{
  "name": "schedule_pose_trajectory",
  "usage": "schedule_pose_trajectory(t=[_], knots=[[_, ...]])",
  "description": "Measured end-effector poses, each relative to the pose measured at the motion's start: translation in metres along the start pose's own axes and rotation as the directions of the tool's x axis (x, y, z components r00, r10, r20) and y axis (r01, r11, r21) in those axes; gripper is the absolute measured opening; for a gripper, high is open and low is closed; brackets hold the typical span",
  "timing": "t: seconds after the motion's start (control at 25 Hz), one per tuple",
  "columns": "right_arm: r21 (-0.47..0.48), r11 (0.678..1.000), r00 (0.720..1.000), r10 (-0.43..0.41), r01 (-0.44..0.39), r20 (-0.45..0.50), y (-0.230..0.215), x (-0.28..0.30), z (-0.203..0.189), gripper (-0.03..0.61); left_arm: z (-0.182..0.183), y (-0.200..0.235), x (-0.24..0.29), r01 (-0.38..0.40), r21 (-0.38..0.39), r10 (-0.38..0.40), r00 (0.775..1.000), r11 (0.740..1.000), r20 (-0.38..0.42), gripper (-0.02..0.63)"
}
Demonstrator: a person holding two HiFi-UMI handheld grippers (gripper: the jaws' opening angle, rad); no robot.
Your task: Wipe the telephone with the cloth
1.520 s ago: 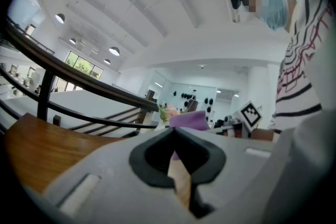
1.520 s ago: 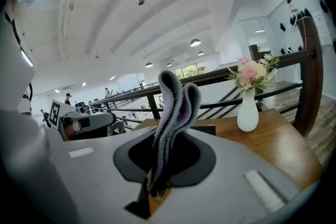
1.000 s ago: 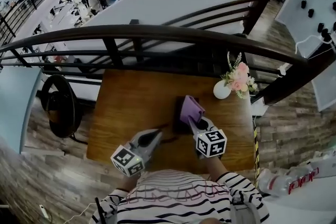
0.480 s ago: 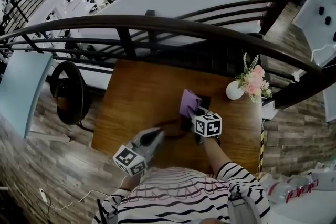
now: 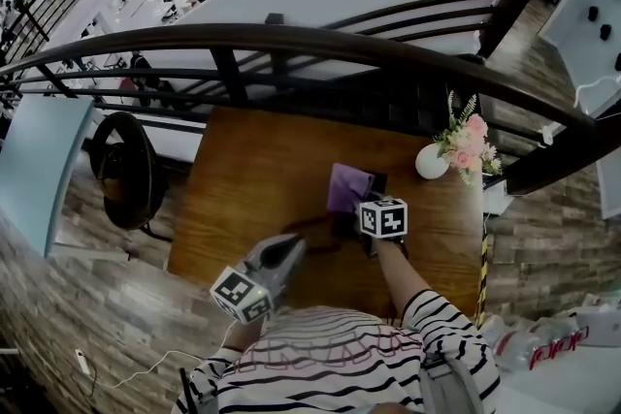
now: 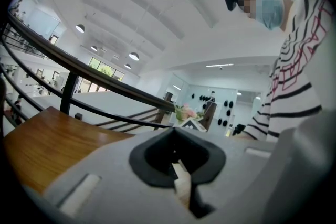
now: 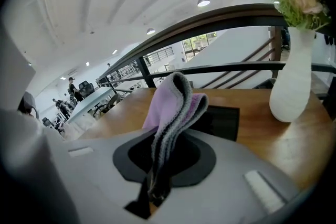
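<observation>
Right gripper view gives the main fact: my right gripper (image 7: 157, 186) is clenched on the cloth (image 7: 176, 113). The folded lilac-grey edge is pinched between the jaws and the rest stands up in front of them. Directly behind the cloth, i.e. ahead of the jaws and a bit to the right, lies the telephone (image 7: 223, 122), a flat dark slab.

In head view the cloth (image 5: 347, 186) hangs over most of the telephone (image 5: 379, 181), so only a dark corner shows beyond it. Its long axis seems to run away from me, approx. in line w/ the right gripper (image 5: 361, 208), but too much is covered to be sure. I judge the coming stroke goes forward along that axis, w/ the cloth pressed flat.

My left gripper (image 5: 294, 245) is to the near-left, apart from the telephone, so the right one is nearer. Its own view shows the left gripper (image 6: 184, 186) w/ jaws together and nothing between them that I can make out.

The table (image 5: 243, 179) is bare brown wood. A white vase (image 5: 432, 162) w/ pink flowers stands near the far-right corner, so a wide sweep to the right may knock it. Behind the table runs a dark railing (image 5: 291, 39), and below it is an open hall w/ desks.
</observation>
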State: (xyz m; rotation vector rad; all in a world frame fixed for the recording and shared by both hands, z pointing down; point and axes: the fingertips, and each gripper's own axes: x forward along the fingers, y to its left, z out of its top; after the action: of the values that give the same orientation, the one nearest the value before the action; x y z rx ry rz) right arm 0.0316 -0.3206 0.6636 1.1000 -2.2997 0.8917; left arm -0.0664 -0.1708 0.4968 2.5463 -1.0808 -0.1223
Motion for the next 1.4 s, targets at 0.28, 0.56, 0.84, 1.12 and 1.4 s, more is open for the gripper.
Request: schedule_pose_trajectory(t=[0.28,0.56,0.84,1.12,1.4], knots=[[0.044,0.998,0.999,-0.050,0.049,0.014,-0.028,-0.018,-0.008,0.037,-0.002,-0.008,0.009,0.029,0.008,-0.029,0.999,1.000,-0.018,0.002],[0.091,0.987,0.990,-0.138,0.136,0.018,-0.070,-0.047,-0.018,0.037,-0.004,-0.016,0.020,0.071,0.012,-0.070,0.997,0.997,-0.033,0.002],[0.124,0.968,0.975,-0.222,0.219,0.017,-0.100,-0.074,-0.031,0.037,-0.004,-0.023,0.027,0.107,0.013,-0.107,0.994,0.994,-0.035,0.002],[0.139,0.964,0.971,-0.233,0.225,0.049,-0.098,-0.090,-0.034,0.037,-0.005,-0.031,0.029,0.132,0.018,-0.131,0.991,0.991,-0.037,0.002],[0.082,0.989,0.981,-0.132,0.122,0.145,-0.041,-0.091,-0.017,0.037,-0.007,-0.032,0.023,0.138,0.024,-0.137,0.990,0.990,-0.035,0.002]])
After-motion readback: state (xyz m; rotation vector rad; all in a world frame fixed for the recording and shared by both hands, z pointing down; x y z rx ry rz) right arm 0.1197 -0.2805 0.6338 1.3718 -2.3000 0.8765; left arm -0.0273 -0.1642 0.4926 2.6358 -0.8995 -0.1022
